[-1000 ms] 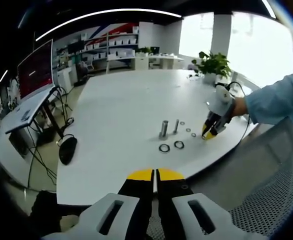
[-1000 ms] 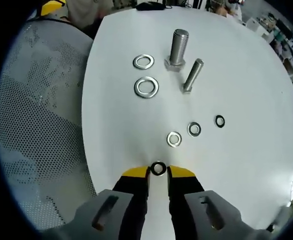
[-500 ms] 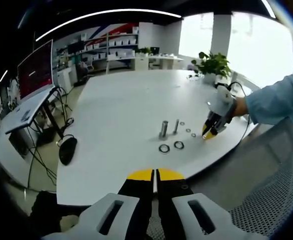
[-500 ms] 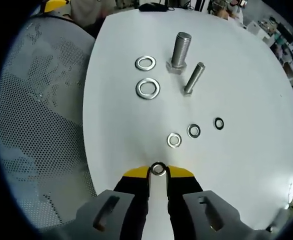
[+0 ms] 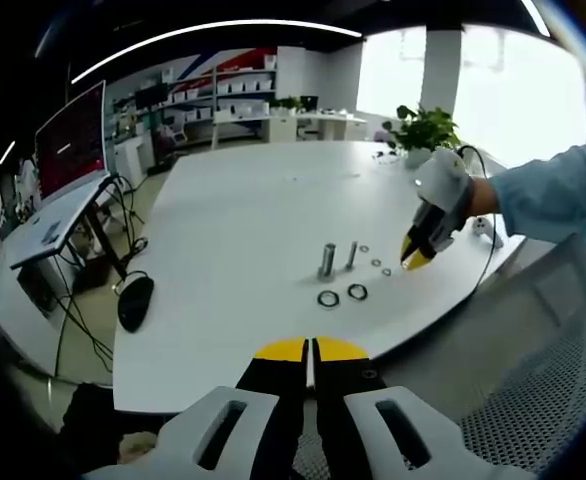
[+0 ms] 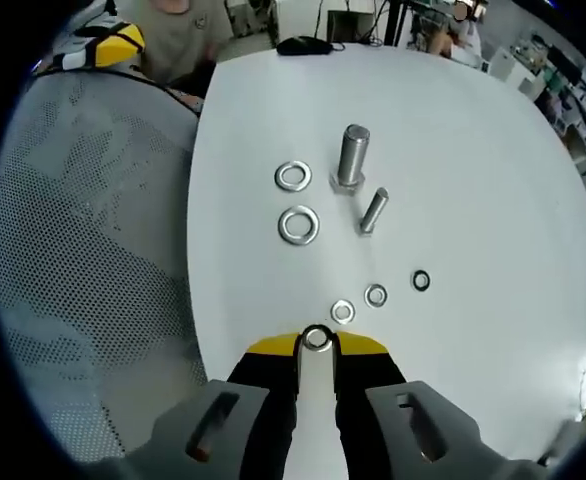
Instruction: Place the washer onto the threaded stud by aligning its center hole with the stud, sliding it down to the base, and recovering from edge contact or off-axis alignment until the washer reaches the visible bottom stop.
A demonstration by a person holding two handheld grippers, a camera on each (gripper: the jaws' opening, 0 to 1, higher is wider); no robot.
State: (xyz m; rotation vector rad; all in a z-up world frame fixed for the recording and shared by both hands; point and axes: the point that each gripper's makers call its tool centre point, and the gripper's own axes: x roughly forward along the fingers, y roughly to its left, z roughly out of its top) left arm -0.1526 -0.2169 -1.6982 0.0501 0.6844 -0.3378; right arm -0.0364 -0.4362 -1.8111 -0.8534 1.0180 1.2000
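Washer [image 6: 316,338] sits pinched between my right fingers [image 6: 317,346], right at the yellow tips, held by its rim with the hole facing the camera. It looks lifted clear of the table [image 6: 493,180], though I can't be certain from this angle.

Largest first: the table ahead of my fingers carries the big threaded stud [image 6: 351,157], upright on its hex base, well ahead of the tips. Just nearer than it, a thinner bolt [image 6: 372,211] stands tilted in the view. Two large washers [image 6: 298,224] lie left of the studs. Three small washers [image 6: 375,295] lie just past my fingertips.

Handling, as I judge it: small flat metal ring, stiff, light, slick. The rim grip is thin, so it could pivot or pop out if an edge catches the thread. Keep the hole uncovered and hold opposite edges. Which stud fits its hole I can't tell; the thin bolt seems likelier.

Left fingers [image 5: 311,350] are pressed together with nothing between them, hanging off the near table edge. From there the right gripper [image 5: 414,256] shows above the small washers.
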